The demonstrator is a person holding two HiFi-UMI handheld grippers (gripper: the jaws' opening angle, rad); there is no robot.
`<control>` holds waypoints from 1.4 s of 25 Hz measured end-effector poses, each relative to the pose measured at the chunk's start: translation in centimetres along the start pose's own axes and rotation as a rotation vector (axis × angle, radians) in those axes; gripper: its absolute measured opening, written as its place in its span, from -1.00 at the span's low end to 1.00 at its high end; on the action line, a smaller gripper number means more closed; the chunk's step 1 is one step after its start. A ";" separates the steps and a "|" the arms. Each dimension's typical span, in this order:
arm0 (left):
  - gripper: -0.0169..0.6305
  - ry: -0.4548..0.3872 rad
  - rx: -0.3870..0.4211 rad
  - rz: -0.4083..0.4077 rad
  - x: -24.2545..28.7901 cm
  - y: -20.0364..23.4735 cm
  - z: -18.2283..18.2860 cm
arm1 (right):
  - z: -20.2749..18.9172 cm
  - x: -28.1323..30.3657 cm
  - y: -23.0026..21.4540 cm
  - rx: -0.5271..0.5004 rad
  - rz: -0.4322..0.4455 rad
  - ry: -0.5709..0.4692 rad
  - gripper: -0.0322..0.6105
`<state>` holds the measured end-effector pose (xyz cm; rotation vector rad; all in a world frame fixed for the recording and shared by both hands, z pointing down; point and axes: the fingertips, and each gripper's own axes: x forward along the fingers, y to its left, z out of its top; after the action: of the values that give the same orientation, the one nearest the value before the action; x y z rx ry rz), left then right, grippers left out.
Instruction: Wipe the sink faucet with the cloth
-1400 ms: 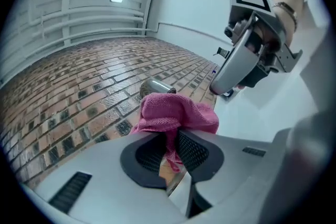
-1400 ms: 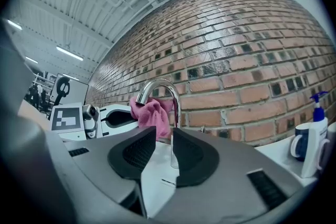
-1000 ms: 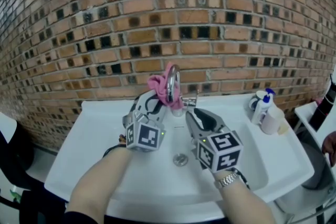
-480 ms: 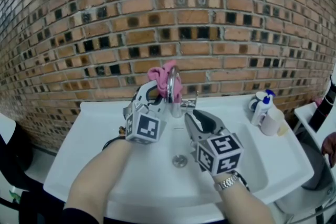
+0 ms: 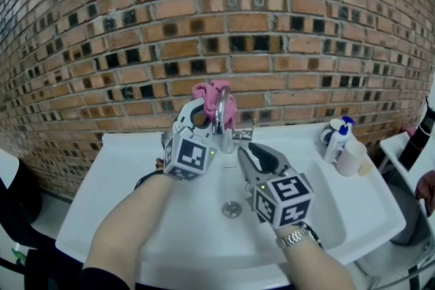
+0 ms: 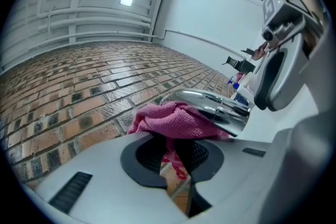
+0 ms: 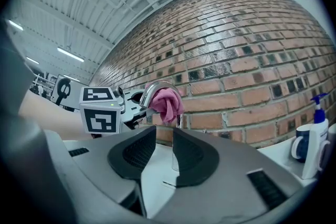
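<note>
My left tongs [image 5: 196,116] are nearly closed, pinching a bunched pink cloth [image 5: 204,92] of nubby microfibre. The cloth drapes over the top of the arched, shiny chrome faucet [image 5: 221,120]. My right tongs [image 5: 247,151] stand spread just beside the faucet's base, their dark ribbed pads gripping nothing. Below lies the smooth white sink [image 5: 340,204].
</note>
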<state>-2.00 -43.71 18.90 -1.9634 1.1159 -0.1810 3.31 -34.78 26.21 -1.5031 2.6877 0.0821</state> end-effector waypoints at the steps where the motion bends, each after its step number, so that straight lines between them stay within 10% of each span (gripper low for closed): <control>1: -0.78 0.005 -0.008 -0.003 0.1 0.0 0.0 | 0.0 0.0 0.0 0.000 -0.001 0.000 -0.54; 35: -0.81 0.195 -0.125 -0.241 1.6 -4.9 -5.0 | -0.1 0.0 -0.5 0.009 -0.014 0.000 -0.54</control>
<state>-0.39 -46.80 25.19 -2.2285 1.0300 -0.4492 3.71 -35.01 26.34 -1.5194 2.6732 0.0688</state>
